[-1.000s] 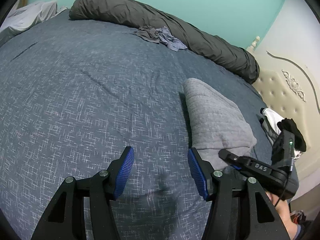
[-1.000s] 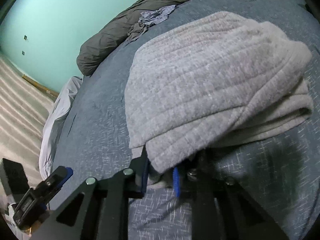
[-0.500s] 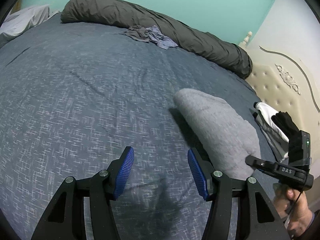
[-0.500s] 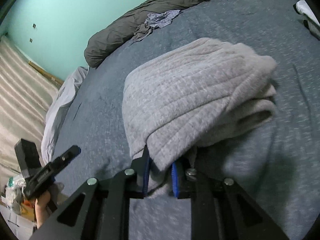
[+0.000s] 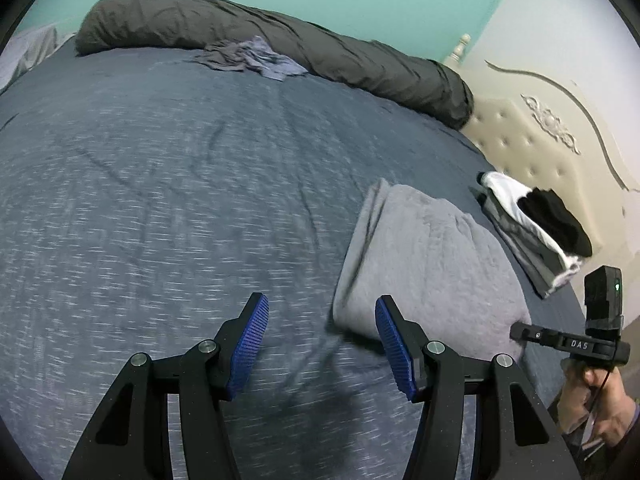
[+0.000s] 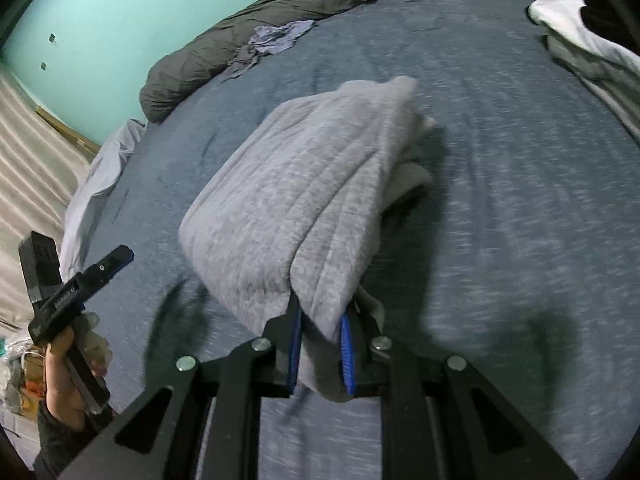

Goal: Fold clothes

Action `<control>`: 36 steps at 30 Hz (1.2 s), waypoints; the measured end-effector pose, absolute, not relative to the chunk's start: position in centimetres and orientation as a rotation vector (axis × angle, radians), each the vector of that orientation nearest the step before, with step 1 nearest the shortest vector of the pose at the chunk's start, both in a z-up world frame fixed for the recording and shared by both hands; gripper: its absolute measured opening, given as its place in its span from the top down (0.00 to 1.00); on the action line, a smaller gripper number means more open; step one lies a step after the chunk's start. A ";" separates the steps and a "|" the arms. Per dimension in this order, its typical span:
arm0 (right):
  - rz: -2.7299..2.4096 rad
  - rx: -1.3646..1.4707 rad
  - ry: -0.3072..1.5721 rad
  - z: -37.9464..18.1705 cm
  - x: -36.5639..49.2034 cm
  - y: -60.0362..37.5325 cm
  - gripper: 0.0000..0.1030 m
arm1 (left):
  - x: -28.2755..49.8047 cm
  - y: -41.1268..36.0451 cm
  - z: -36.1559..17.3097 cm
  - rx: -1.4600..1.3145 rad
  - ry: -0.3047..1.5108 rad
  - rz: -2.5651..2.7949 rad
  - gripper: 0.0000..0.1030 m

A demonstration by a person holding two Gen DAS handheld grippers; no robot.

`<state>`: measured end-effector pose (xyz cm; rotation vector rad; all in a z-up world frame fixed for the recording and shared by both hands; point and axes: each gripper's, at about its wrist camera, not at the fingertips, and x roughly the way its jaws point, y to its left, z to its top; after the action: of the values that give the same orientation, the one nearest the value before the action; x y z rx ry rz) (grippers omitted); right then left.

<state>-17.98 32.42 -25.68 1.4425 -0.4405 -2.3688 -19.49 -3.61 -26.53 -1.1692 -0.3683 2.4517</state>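
Moved: grey folded garment (image 6: 304,200) now lies further along the bed (image 6: 500,200), toward the headboard, than a second ago.
Garment look: ribbed, thick, folded in layers, blurred at its far end.
Right claw (image 6: 320,354): narrow, pinching the garment's near edge; pads partly hidden by cloth.
Left claw (image 5: 320,344): wide, nothing between its fingers, over the bed; garment just right of it.
Beyond: stacked clothes (image 5: 528,224) near the headboard (image 5: 560,152), dark duvet (image 5: 280,44) far ahead.

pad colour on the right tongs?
Blue, ribbed pads on black arms, clamped on the folded grey garment. Clearest in the right wrist view.
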 end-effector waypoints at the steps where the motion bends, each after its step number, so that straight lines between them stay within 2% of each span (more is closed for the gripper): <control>1: -2.374 1.448 -0.426 -25.5 -17.9 33.1 0.85 | -19.7 -3.0 -26.7 -1.177 -0.371 2.433 0.42; 9: -2.369 1.535 -0.325 -25.8 -18.4 37.2 0.85 | -20.9 1.1 -28.4 -1.249 -0.352 2.292 0.42; 16: -2.331 1.545 -0.348 -26.9 -18.8 38.2 0.85 | -21.4 3.8 -29.2 -1.276 -0.375 2.191 0.39; 21: -2.327 1.552 -0.336 -26.4 -18.7 38.0 0.79 | -22.0 4.9 -30.5 -1.317 -0.372 2.170 0.40; 23: -2.369 1.533 -0.316 -25.5 -18.8 38.4 0.73 | -22.2 5.3 -31.0 -1.330 -0.372 2.160 0.41; 25: -2.397 1.487 -0.322 -24.6 -18.9 38.7 0.73 | -22.3 5.7 -31.3 -1.332 -0.369 2.143 0.56; 26: -2.409 1.465 -0.335 -24.2 -19.1 38.9 0.73 | -22.3 6.0 -31.4 -1.329 -0.357 2.141 0.67; 28: -2.415 1.438 -0.376 -23.7 -19.6 39.1 0.70 | -22.3 6.2 -31.5 -1.318 -0.353 2.136 0.75; 30: -2.402 1.438 -0.423 -23.9 -20.6 39.1 0.66 | -22.2 6.0 -31.6 -1.313 -0.371 2.126 0.88; 32: -2.384 1.462 -0.463 -24.8 -21.7 38.6 0.66 | -22.2 5.9 -31.6 -1.302 -0.380 2.132 0.95; 36: -2.356 1.484 -0.499 -25.7 -21.3 38.9 0.66 | -22.1 5.8 -31.3 -1.284 -0.374 2.143 0.95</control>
<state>-21.33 38.90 -25.72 1.4842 -0.4986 -2.3556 -22.07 5.75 -31.28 -1.2844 -0.3742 2.1430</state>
